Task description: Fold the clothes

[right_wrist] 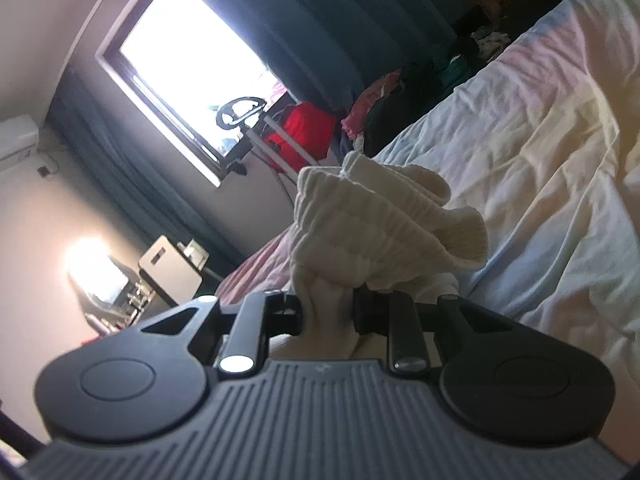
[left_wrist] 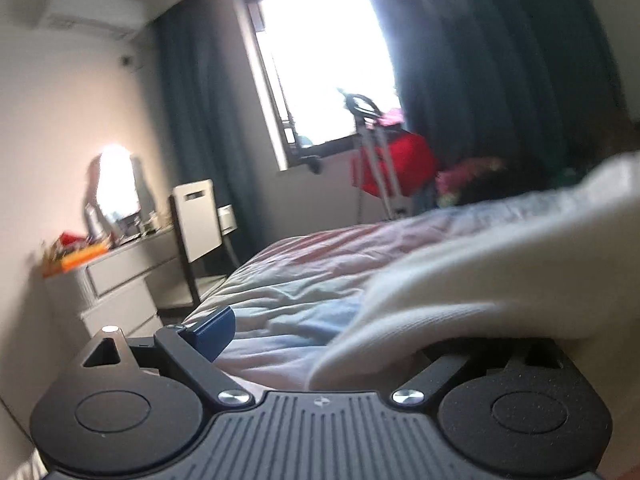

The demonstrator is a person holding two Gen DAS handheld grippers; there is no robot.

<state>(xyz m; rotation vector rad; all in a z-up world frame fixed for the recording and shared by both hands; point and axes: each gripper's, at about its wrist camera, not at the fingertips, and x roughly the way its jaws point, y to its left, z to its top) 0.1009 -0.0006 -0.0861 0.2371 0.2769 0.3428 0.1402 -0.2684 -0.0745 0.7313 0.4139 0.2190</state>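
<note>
Here, right gripper [right_wrist: 326, 312] clamped on cream knit garment [right_wrist: 376, 232] over rumpled bed [right_wrist: 540, 168]; left gripper [left_wrist: 352, 336] spread wide, half hidden under same cloth, window [left_wrist: 320, 60] beyond

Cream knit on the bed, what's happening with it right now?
A person is working with two handheld grippers over the bed. The right gripper has its jaws shut on a bunched ribbed end of the cream knit. The left gripper is open, with the knit draped over its right side, one blue-padded finger showing.
</note>
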